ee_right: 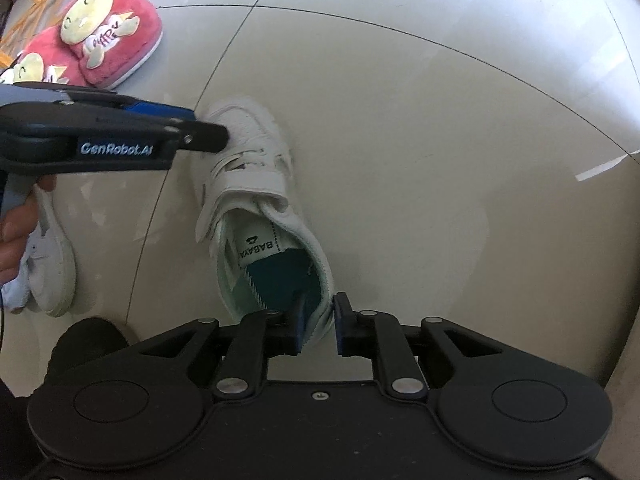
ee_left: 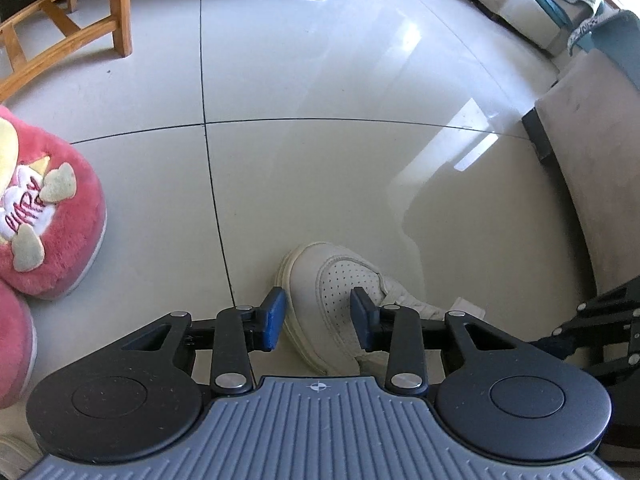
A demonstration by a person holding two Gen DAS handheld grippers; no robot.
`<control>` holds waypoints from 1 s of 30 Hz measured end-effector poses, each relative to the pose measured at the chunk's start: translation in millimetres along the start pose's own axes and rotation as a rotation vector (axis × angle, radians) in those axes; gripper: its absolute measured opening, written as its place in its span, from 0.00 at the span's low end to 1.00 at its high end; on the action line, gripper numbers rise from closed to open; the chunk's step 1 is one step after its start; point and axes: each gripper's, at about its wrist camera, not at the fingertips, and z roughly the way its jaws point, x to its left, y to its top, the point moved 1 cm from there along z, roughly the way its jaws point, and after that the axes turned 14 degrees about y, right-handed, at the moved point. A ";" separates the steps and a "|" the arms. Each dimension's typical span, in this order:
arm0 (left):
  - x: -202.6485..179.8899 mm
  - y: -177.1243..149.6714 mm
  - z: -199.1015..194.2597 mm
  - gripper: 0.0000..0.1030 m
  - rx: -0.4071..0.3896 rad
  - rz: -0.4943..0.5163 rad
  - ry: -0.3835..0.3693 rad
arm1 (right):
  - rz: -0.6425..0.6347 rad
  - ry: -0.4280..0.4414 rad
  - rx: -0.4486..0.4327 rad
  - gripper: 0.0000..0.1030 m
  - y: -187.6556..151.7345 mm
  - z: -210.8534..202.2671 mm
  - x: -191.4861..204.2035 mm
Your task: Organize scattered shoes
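Observation:
A white sneaker (ee_right: 248, 152) with a strap lies on the pale tiled floor, its toe pointing away in the right wrist view. My right gripper (ee_right: 320, 300) points down at its heel and is shut on the heel wall, one pad inside the shoe and one outside. My left gripper (ee_left: 317, 294) is at the toe of the white sneaker (ee_left: 332, 272). Its left pad lies against the sole's edge and its right pad rests on the perforated toe top, pinching that part. Seen from the right wrist, the left gripper (ee_right: 208, 128) reaches in from the left.
Two pink plush slippers (ee_right: 112, 40) sit side by side at the far left, next to a wooden chair (ee_left: 100, 20). A second white sneaker (ee_right: 56, 264) lies at the left by a person's hand (ee_right: 12, 236). A grey cushioned seat (ee_left: 592, 140) borders the right.

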 end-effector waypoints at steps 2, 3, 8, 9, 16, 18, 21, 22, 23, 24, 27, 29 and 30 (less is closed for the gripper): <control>1.2 -1.2 -1.6 0.35 -0.002 -0.004 0.000 | 0.024 0.028 0.005 0.18 0.6 -0.9 -1.3; 2.3 -1.5 -2.5 0.35 -0.001 -0.008 -0.001 | 0.041 0.048 0.007 0.19 0.8 -1.2 -2.4; 8.6 -7.6 -8.3 0.38 0.008 -0.033 -0.014 | 0.063 0.085 0.011 0.21 -1.2 -2.4 -2.8; 9.9 -9.9 -10.8 0.39 0.010 -0.036 -0.016 | 0.063 0.086 0.011 0.21 -2.0 -2.6 -2.4; 12.1 -31.5 -33.5 0.42 0.019 -0.039 -0.039 | 0.063 0.074 0.013 0.21 -1.1 3.8 0.5; 7.0 -38.3 -39.0 0.42 0.028 -0.023 -0.063 | 0.060 0.069 0.015 0.21 -0.4 5.6 2.1; -5.5 -47.8 -45.7 0.44 0.044 0.013 -0.107 | 0.065 0.069 0.014 0.22 -3.3 3.2 3.4; -8.8 -49.6 -46.7 0.44 0.047 0.021 -0.117 | 0.075 0.072 0.013 0.22 -11.0 -4.8 2.1; -11.6 -50.9 -46.6 0.44 0.051 0.029 -0.120 | 0.081 0.077 0.012 0.22 -13.7 -7.6 2.3; -14.8 -52.1 -46.0 0.44 0.056 0.037 -0.124 | 0.081 0.081 0.012 0.22 -13.3 -6.9 3.7; -18.5 -54.4 -42.5 0.45 0.075 0.039 -0.117 | 0.074 0.092 0.013 0.23 -11.9 -5.6 8.3; -20.6 -55.4 -40.2 0.45 0.086 0.042 -0.112 | 0.075 0.108 0.016 0.23 -10.6 -4.1 10.5; -21.6 -56.1 -39.4 0.45 0.088 0.045 -0.111 | 0.082 0.126 0.016 0.24 -9.1 -3.1 11.7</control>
